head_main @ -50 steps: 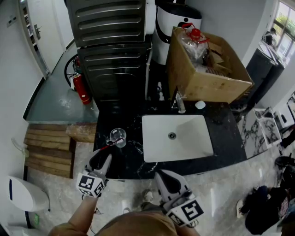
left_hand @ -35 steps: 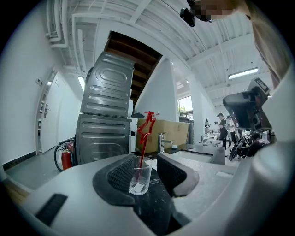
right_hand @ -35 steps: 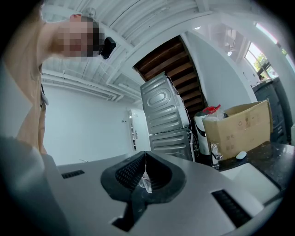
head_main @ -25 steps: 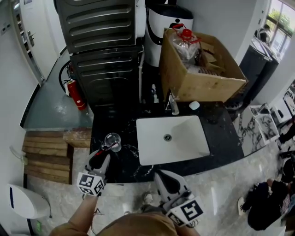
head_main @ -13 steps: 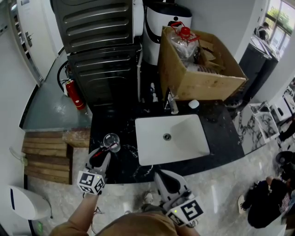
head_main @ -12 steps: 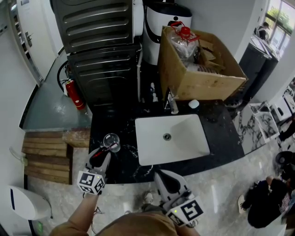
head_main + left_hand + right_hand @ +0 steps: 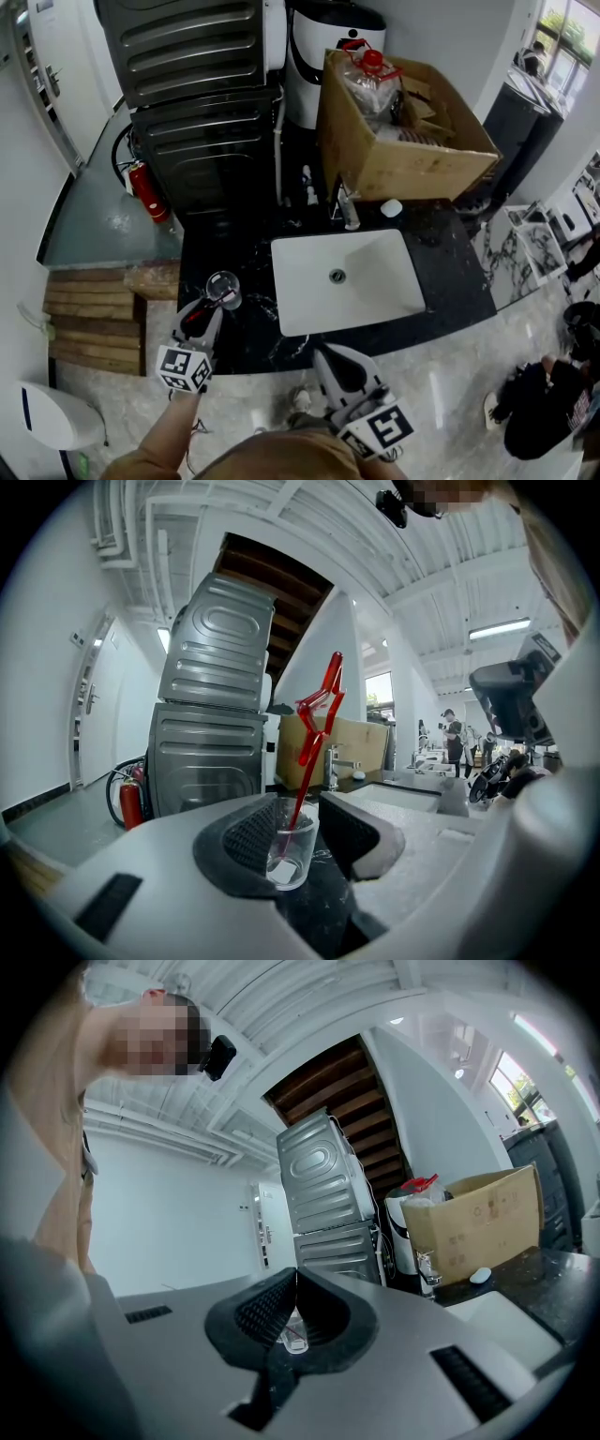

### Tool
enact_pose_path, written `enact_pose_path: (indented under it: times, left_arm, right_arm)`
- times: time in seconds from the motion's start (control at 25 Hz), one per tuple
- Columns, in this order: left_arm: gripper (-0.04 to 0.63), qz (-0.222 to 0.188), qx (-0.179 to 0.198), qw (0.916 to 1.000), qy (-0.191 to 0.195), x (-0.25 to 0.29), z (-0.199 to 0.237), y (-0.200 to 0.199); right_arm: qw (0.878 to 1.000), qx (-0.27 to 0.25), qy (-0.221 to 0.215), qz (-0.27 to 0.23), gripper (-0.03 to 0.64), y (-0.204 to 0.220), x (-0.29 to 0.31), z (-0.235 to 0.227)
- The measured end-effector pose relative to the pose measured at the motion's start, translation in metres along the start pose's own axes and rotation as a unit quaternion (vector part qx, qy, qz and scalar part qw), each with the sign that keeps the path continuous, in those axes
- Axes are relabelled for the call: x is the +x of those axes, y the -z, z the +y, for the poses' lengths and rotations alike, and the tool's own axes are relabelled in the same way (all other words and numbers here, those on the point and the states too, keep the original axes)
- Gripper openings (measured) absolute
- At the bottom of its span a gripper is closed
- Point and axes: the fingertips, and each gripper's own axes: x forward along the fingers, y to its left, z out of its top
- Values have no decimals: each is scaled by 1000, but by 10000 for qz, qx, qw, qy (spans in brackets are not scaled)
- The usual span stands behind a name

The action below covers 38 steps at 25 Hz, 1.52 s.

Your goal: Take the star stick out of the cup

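Left claw [image 7: 302, 840] is released, its jaws spread wide, and the clear cup [image 7: 289, 853] stands upright on the counter [image 7: 457, 278] in the gap at their tips; the left pad overlaps the cup's wall in the left gripper view, but whether it touches cannot be told. Inside the cup the red stick [image 7: 315, 731] is planted with its lower end at the bottom, leaning up and to the right, its zigzag star end rising well above the rim. From the head view the cup sits just ahead of the left claw's tips, to the left of the sink [image 7: 380, 292], near the counter's left end and apart from the sink's edge. Right claw [image 7: 296, 1277] is clenched, its two pads meeting at the tips with nothing between them; it hangs at the near side of the sink, over the counter's front edge, well apart from the cup. Behind the sink stands the tap [image 7: 349, 210], and beyond it a large open box [image 7: 412, 161] rests at the back of the counter. Farther left of the sink, past the counter's end, a red extinguisher [image 7: 142, 188] stands on the floor.
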Motion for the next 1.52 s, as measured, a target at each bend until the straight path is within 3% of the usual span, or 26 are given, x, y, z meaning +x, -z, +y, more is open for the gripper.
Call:
enact_pose_path:
  times: [0.44, 1.08, 1.52]
  left_arm:
    - [131, 14, -139, 9999, 29, 6, -1, 4]
    - [43, -75, -262, 9996, -53, 8, 2, 5]
    - [19, -174, -415, 9989, -102, 6, 10, 2]
  right_arm:
    - [10000, 37, 85, -18, 2, 0, -3, -4]
    - [9999, 85, 142, 36, 2, 2, -4, -4]
    - [9999, 58, 83, 93, 2, 1, -3, -4]
